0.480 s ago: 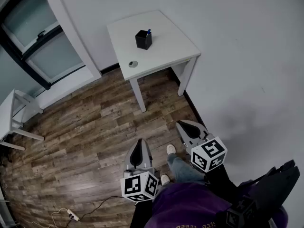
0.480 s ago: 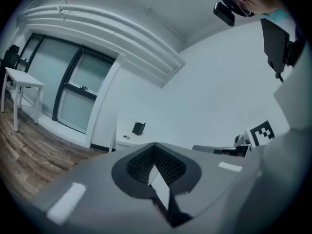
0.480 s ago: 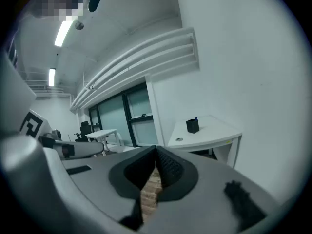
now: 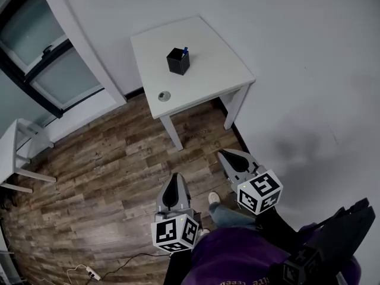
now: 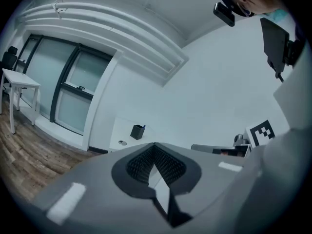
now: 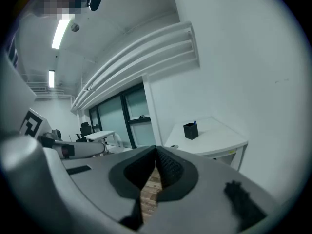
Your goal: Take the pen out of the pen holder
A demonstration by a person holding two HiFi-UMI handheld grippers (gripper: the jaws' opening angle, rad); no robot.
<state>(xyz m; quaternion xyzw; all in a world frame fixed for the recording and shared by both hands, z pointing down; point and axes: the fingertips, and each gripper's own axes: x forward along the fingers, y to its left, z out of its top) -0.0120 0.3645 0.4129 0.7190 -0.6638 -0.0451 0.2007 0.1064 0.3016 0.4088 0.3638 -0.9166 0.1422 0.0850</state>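
The pen (image 4: pixel 185 50) stands near upright in the black pen holder (image 4: pixel 177 62) on the white desk (image 4: pixel 211 67), well ahead of the left gripper (image 4: pixel 174 176) and right gripper (image 4: pixel 221 155), both closed and empty, with the right judged slightly nearer.

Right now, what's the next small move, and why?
Probably step toward the table: the pen holder with the pen stands far ahead, while the left claw and right claw hang shut and empty over the floor.
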